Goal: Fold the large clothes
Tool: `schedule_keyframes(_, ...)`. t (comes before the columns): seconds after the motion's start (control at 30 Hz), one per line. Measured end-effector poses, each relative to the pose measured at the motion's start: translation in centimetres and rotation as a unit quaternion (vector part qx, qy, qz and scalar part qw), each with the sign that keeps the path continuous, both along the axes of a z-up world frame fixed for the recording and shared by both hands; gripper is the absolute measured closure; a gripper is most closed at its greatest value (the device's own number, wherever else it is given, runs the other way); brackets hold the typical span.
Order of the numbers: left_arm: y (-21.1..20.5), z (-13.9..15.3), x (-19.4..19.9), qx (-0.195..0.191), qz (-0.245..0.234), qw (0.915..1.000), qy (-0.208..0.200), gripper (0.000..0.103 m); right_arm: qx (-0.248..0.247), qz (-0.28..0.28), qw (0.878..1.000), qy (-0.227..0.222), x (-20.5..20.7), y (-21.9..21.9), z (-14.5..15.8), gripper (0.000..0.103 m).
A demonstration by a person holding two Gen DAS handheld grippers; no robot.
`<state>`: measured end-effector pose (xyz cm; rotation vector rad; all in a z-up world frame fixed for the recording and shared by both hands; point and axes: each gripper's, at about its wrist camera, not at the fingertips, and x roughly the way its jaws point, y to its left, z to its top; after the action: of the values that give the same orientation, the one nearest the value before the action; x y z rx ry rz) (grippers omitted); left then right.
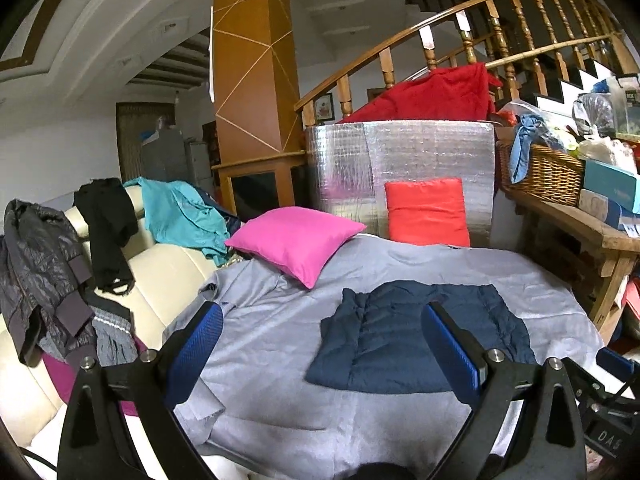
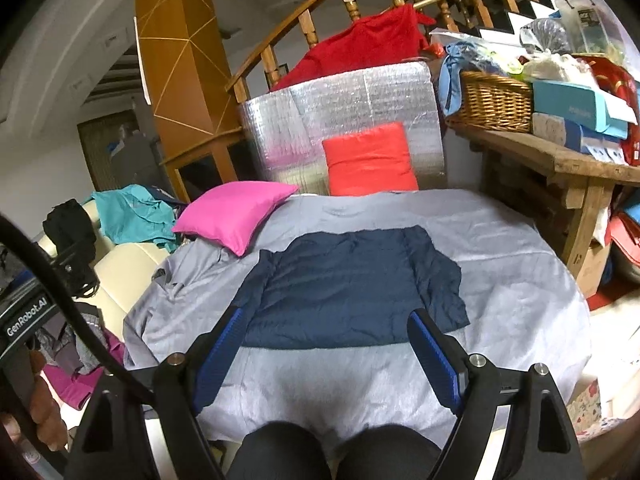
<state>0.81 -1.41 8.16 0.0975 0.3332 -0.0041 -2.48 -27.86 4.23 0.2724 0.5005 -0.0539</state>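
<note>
A navy garment lies flat, folded into a rough rectangle, on the grey sheet that covers the bed. My left gripper hovers over the sheet's near side, its blue pads open wide with nothing between them. The garment lies beyond and below its right finger. My right gripper is open too, held just short of the garment's near hem, touching nothing. The left gripper's body shows at the left edge of the right wrist view.
A pink cushion and a red cushion sit at the sheet's far side, against a silver foil panel. Clothes are draped over a cream sofa on the left. A wooden table with a wicker basket and boxes stands on the right. The person's knees are at the near edge.
</note>
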Motion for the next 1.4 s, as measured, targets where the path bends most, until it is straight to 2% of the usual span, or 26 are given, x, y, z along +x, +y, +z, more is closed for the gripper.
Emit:
schedule_keyframes(0.2,-0.7,-0.1,-0.9,-0.001,-0.012,0.9999,0.011,0.004,-0.003,-0.010,1.000,-0.002,-1.2,-0.2,0.0,0.017)
schedule_keyframes(0.53,-0.4,0.8,-1.7,-0.013,-0.015,0.9998,0.007,0.004,0.011,-0.036,0.999,-0.027,-2.9,-1.9,1.4,0.017)
schedule_keyframes(0.73,-0.6,1.0,-2.0,-0.006,-0.016,0.9999,0.003,0.004,0.007,-0.038,0.999,-0.031,-3.1,-1.7,2.0,0.017)
schedule_keyframes(1.4,-0.8,1.4,-3.4,0.000,-0.030,0.9995,-0.006,0.004,0.002,-0.041,0.999,-0.019,-3.3,-1.8,2.0,0.017)
